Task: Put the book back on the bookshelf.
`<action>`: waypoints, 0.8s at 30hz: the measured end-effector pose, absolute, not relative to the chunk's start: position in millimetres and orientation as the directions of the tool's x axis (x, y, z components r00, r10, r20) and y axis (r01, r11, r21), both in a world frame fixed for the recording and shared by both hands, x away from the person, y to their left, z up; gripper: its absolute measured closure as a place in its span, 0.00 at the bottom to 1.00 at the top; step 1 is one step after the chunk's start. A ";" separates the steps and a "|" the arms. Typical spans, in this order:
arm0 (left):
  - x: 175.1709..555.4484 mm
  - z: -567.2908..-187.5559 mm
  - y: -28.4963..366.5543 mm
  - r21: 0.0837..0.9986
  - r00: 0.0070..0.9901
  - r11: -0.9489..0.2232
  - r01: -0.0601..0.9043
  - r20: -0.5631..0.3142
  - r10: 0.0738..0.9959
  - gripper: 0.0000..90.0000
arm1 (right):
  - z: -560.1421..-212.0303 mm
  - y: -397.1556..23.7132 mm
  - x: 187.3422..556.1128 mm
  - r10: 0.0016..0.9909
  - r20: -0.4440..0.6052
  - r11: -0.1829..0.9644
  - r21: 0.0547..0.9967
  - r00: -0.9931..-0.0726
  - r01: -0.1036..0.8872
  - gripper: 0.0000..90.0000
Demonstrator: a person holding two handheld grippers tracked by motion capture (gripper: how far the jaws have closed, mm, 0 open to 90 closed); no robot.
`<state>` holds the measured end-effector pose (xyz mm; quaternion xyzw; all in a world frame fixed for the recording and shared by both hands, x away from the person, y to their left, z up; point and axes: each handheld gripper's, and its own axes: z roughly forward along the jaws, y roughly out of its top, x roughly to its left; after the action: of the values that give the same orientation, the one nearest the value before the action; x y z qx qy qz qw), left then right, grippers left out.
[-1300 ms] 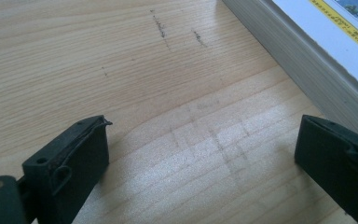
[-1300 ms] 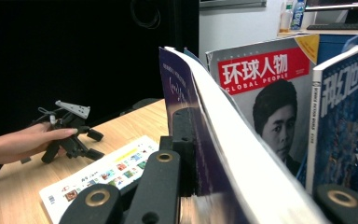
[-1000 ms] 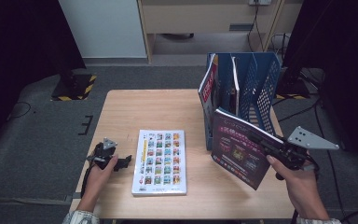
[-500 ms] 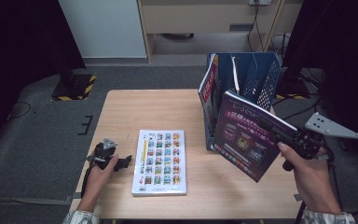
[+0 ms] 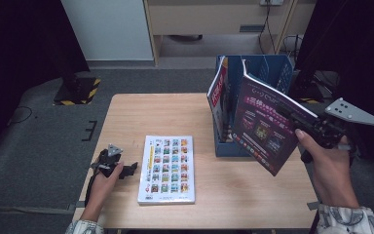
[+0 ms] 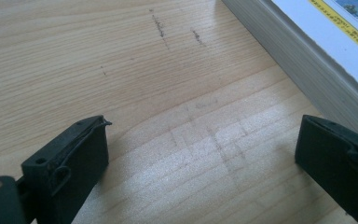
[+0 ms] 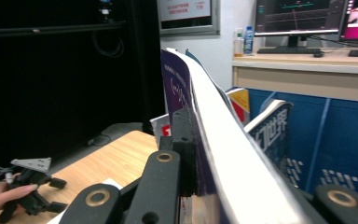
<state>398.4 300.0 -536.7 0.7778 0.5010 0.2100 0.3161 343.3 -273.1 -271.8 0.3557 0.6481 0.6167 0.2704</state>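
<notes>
My right gripper (image 5: 294, 117) is shut on the right edge of a purple magazine (image 5: 260, 126) and holds it tilted in the air, in front of a blue file holder (image 5: 278, 73). In the right gripper view the magazine (image 7: 214, 135) rises edge-on, pinched between the jaws of the right gripper (image 7: 199, 158). A red and white magazine (image 5: 217, 95) stands in the holder's left slot. A white book (image 5: 168, 168) with a grid of small pictures lies flat on the table. My left gripper (image 5: 127, 168) rests on the table left of it, open; nothing lies between the jaws of the left gripper (image 6: 200, 154).
The wooden table (image 5: 175, 112) has bare room behind the white book and at its left. The book's page edge (image 6: 307, 60) runs close to the left gripper's right jaw. The blue holder (image 7: 335, 140) stands at the table's back right. Dark curtains flank the table.
The right hand has lifted the purple magazine and stood it more upright, nearer the blue holder's top. The left hand and white book have kept still.
</notes>
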 end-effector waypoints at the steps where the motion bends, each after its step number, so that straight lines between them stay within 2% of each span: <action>1: 398.4 -536.7 300.0 0.702 0.410 -0.298 0.647 0.010 0.912 0.02 | -271.1 -274.2 343.5 0.800 0.085 -0.008 0.991 -0.594 0.130 0.93; 10: 398.5 -536.7 300.1 0.702 0.411 -0.298 0.647 0.009 0.912 0.02 | -270.7 -282.2 343.8 0.846 0.066 0.030 0.985 -0.530 0.170 0.93; 24: 398.7 -537.0 299.6 0.704 0.410 -0.294 0.646 0.005 0.912 0.01 | -263.9 -285.7 355.2 0.875 0.054 0.036 0.984 -0.481 0.176 0.93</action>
<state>398.7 299.6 -537.0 0.7769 0.5015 0.2086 0.3185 355.2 -285.7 -263.9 0.4044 0.6496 0.5643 0.3099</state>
